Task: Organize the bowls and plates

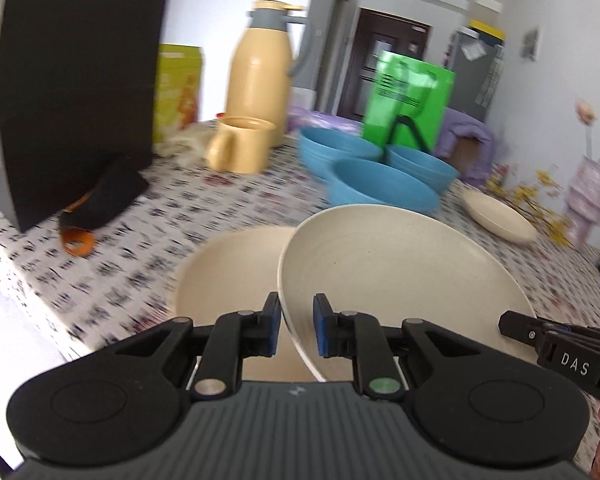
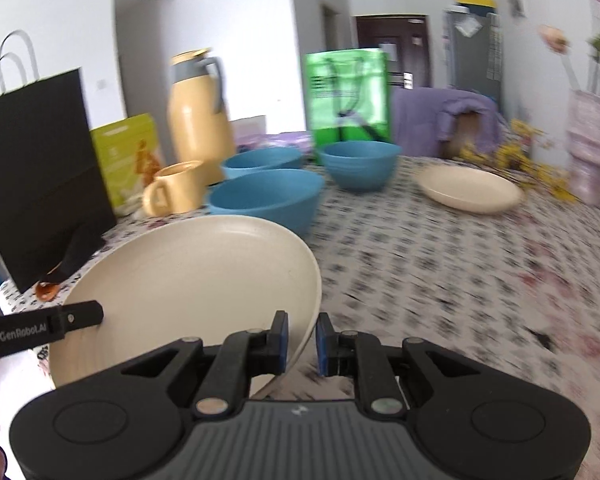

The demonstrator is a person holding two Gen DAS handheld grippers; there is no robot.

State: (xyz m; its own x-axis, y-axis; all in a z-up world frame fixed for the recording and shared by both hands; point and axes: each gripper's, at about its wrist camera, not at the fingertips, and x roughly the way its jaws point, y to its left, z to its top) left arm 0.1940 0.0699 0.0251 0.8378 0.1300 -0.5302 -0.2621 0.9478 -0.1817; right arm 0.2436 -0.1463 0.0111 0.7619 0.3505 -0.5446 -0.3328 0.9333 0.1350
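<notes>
Plates are being gathered: one cream plate (image 1: 400, 264) is held off the surface (image 1: 220, 216) by both claws, the left claw (image 1: 296, 326) clenched on its near rim, the right claw (image 2: 302, 340) on the opposite rim. It is carried tilted, just above a second plate (image 1: 228, 272). A third plate (image 2: 468, 190) lies beyond it, right of the blue bowls (image 2: 268, 196). Next, by judgement, the held plate must be levelled and lowered squarely onto the second before release.
</notes>
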